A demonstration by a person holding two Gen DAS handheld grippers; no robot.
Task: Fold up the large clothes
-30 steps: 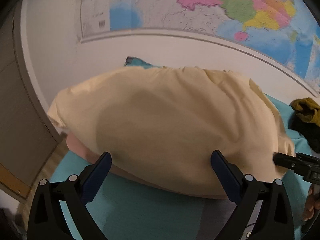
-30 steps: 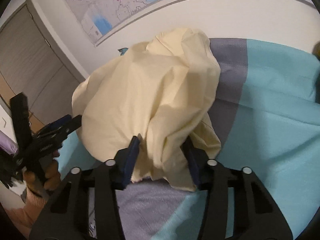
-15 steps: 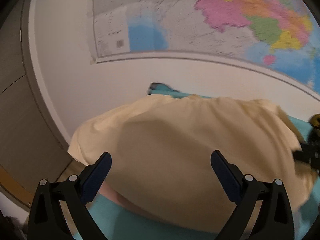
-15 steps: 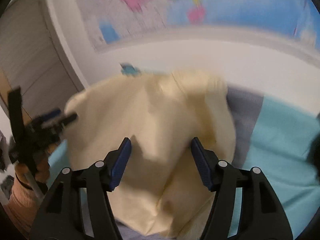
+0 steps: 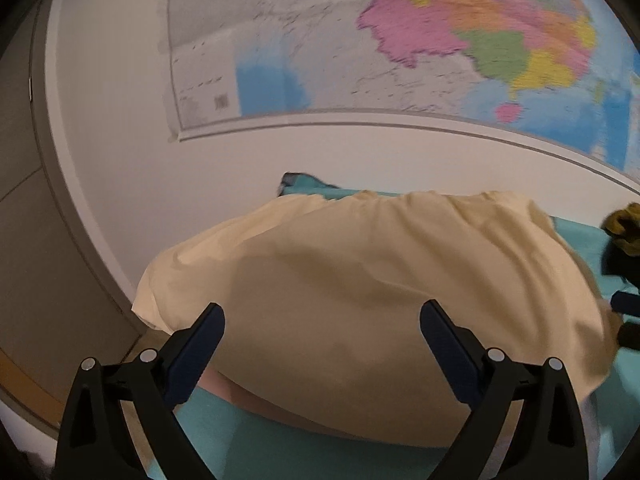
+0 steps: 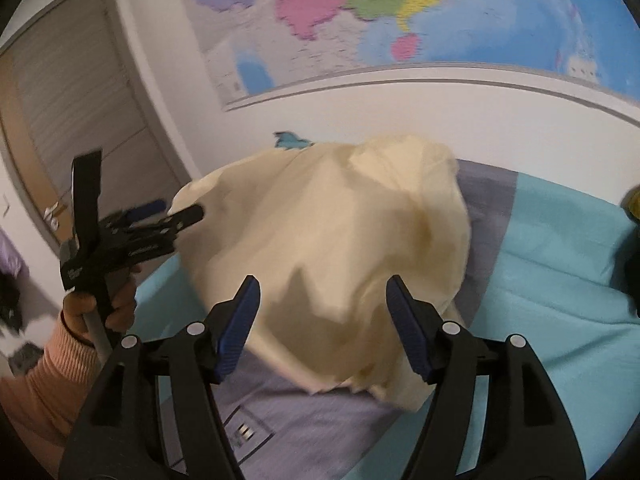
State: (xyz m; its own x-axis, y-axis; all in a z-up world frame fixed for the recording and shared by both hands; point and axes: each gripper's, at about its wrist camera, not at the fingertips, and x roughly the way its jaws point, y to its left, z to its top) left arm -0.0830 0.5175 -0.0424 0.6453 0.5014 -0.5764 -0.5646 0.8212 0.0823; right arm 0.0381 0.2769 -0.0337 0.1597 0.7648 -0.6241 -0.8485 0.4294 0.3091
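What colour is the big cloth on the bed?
Pale yellow, like cream. The cloth shows best in the right wrist view.

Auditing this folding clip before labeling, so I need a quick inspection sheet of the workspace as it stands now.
Surface: bed with teal and grey sheet.
Job's things: pale yellow garment, bunched in a mound, not laid flat.
Clutter: dark and mustard clothes at the bed's right edge.
Grippers: left gripper open, nothing between its fingers; right gripper open in front of the garment.
Cables: nothing seen.
Surroundings: wall map above the bed, door on the left.
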